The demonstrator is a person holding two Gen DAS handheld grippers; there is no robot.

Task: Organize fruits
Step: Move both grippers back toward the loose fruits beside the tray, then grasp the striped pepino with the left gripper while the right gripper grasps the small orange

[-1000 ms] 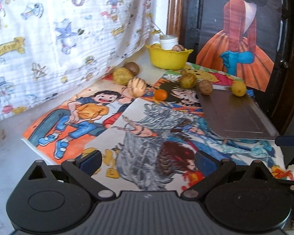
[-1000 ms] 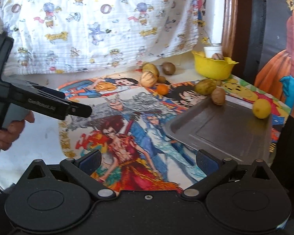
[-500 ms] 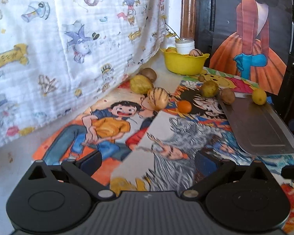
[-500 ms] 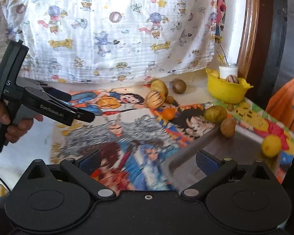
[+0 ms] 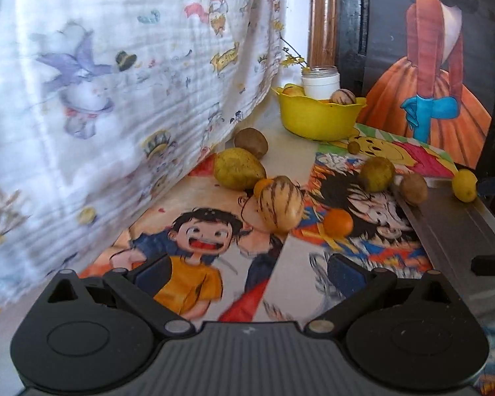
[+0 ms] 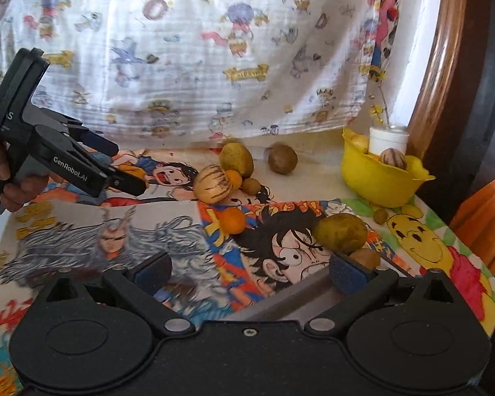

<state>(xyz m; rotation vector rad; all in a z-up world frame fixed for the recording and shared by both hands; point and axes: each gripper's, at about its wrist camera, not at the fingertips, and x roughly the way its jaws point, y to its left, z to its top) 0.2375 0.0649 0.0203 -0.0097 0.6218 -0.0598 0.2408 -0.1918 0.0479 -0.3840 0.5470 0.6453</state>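
Loose fruits lie on the cartoon-print mat: a striped pale melon (image 5: 280, 204) (image 6: 213, 188), a small orange (image 5: 338, 224) (image 6: 234, 220), a yellow-green fruit (image 5: 237, 171) (image 6: 236, 160) and a brown round one (image 5: 250, 142) (image 6: 282, 159). Beside the grey tray (image 5: 455, 231) (image 6: 297, 300) sit a green fruit (image 5: 378, 174) (image 6: 340, 232), a brown fruit (image 5: 412, 188) and a lemon (image 5: 465, 185). My left gripper (image 5: 247, 274) (image 6: 120, 165) is open, short of the melon. My right gripper (image 6: 250, 272) is closing with nothing between its fingers.
A yellow bowl (image 5: 316, 118) (image 6: 376, 181) holding fruit and a white jar (image 5: 320, 81) stands at the back right. A patterned cloth (image 5: 115, 82) hangs along the back. A dark painted panel (image 5: 429, 49) closes the right side. A hand (image 6: 19, 188) holds the left gripper.
Both grippers have moved forward towards the fruits, which now look larger. In the right wrist view the tray has slid down under the fingers.
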